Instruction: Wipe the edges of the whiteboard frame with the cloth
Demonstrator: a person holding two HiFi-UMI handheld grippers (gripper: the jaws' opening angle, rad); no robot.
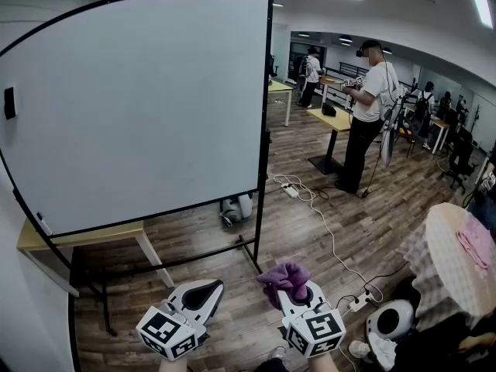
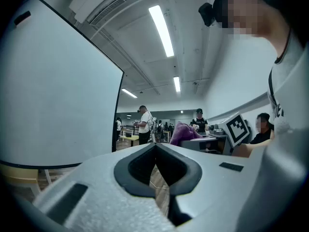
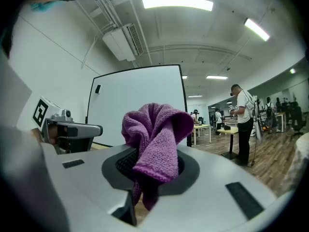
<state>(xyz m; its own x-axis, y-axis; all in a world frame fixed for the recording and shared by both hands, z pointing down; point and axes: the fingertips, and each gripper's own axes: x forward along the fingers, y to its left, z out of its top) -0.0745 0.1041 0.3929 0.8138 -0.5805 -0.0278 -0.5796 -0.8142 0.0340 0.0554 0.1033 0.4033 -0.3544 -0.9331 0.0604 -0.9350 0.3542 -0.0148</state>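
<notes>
Below the whiteboard (image 1: 139, 99), low in the head view, you hold both grippers side by side, well apart from the board; your left gripper (image 1: 203, 291) has its jaws pressed together at the tips with nothing between them; your right gripper (image 1: 301, 291) is squeezed tight on the purple cloth (image 1: 284, 276); the cloth sticks up out of those jaws in a soft bunch, and one fold hangs down between them; it does not touch the whiteboard. The black frame (image 1: 266, 91) runs all round the whiteboard; its right edge stands up above the cloth, a little to the left. A pale wooden table (image 1: 85, 235) shows under the whiteboard's bottom edge; a white cable (image 1: 325, 223) lies on the wood floor to the right of the whiteboard; further right of the whiteboard, a person in a white shirt (image 1: 368, 115) stands by a desk.
</notes>
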